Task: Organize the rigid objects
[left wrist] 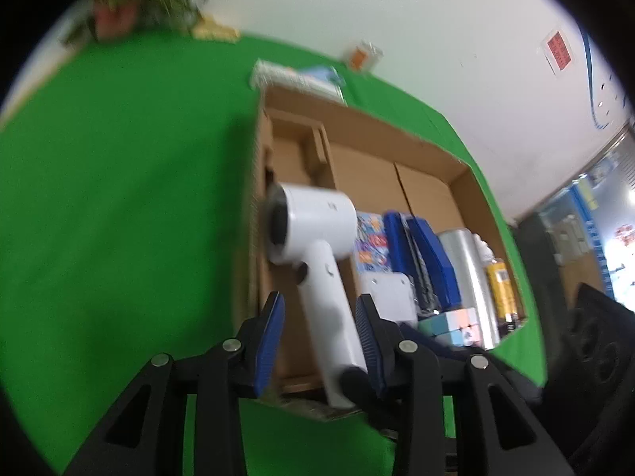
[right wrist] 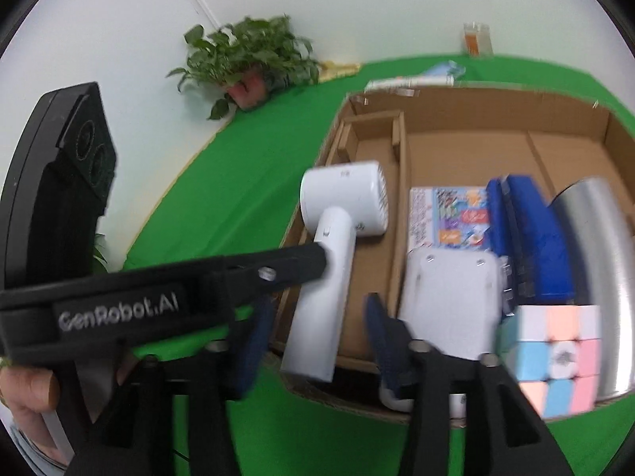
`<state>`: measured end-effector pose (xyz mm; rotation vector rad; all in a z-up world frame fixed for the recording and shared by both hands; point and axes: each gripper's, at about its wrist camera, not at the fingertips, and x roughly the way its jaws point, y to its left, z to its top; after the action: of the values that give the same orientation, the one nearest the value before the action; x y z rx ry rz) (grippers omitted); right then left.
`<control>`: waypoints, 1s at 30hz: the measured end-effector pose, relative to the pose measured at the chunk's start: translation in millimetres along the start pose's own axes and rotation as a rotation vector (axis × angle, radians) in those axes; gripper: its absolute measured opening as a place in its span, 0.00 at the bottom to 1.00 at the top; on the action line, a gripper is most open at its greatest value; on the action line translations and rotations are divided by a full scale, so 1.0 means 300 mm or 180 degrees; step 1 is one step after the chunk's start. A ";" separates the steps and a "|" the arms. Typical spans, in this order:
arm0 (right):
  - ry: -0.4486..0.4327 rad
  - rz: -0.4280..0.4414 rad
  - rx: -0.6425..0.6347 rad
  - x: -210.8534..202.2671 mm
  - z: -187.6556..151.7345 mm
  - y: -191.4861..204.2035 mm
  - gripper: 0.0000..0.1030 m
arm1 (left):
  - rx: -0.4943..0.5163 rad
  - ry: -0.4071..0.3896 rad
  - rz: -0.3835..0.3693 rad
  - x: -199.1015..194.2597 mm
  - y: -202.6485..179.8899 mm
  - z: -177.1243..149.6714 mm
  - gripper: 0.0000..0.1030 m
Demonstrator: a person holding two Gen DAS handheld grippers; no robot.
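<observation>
Green table (right wrist: 222,182), cloth-covered, carrying an open cardboard box (right wrist: 468,99) with a narrow left compartment divided from a wide right one. Far left, by the wall: potted plant (right wrist: 254,59). Left compartment: white hair dryer (right wrist: 337,238), head toward the far end, handle running to the near wall of the box and overhanging it. Left tongs (left wrist: 319,329) sit either side of the dryer handle; the right pad appears to touch it, the left pad stands clear in the left wrist view, while the right wrist view shows a black finger pressed against the handle; whether the grip is firm cannot be told. Right tongs (right wrist: 317,341) stand open, blue pads well apart, with the handle's near end between them and neither pad pressing. Right compartment, left to right: white flat device (right wrist: 448,297) at the near wall, colourful printed box (right wrist: 452,214) beyond it, blue stapler-like item (right wrist: 532,238), pastel puzzle cube (right wrist: 555,353) nearest, silver cylinder (right wrist: 599,261), yellow bottle (left wrist: 500,285) at the far right. Beyond the box: flat packets (right wrist: 412,81) and a clear container with orange contents (right wrist: 476,39).
</observation>
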<state>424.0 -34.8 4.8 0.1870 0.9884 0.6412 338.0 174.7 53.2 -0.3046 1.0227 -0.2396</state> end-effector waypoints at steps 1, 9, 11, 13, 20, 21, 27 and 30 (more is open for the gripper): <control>-0.0131 -0.0039 -0.0053 -0.046 -0.011 0.004 0.74 | 0.0112 -0.0260 0.0204 -0.070 -0.024 -0.014 0.40; -0.1327 -0.0996 -0.0984 -0.442 -0.282 0.017 0.99 | 0.0889 -0.2308 0.1368 -0.450 -0.312 -0.357 0.99; -0.1334 -0.1169 -0.1012 -0.501 -0.345 -0.022 1.00 | 0.0739 -0.2307 0.1467 -0.441 -0.349 -0.427 0.99; -0.1315 -0.1298 -0.0899 -0.552 -0.395 -0.082 1.00 | 0.0467 -0.2298 0.1353 -0.428 -0.364 -0.482 0.99; -0.1257 -0.1396 -0.0587 -0.676 -0.539 -0.243 1.00 | 0.0699 -0.2100 0.1225 -0.312 -0.535 -0.668 0.99; -0.1231 -0.1389 -0.0560 -0.692 -0.560 -0.259 1.00 | 0.0733 -0.2059 0.1234 -0.290 -0.556 -0.683 0.99; -0.1082 -0.1420 -0.0467 -0.723 -0.646 -0.319 1.00 | 0.0496 -0.1718 0.1108 -0.232 -0.573 -0.767 0.99; -0.1037 -0.1458 -0.0426 -0.743 -0.663 -0.338 1.00 | 0.0473 -0.1645 0.1202 -0.235 -0.584 -0.784 0.99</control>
<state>216.9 -272.7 11.6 -0.0547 0.6388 0.2431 90.2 2.9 58.1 -0.0272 0.5304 0.1050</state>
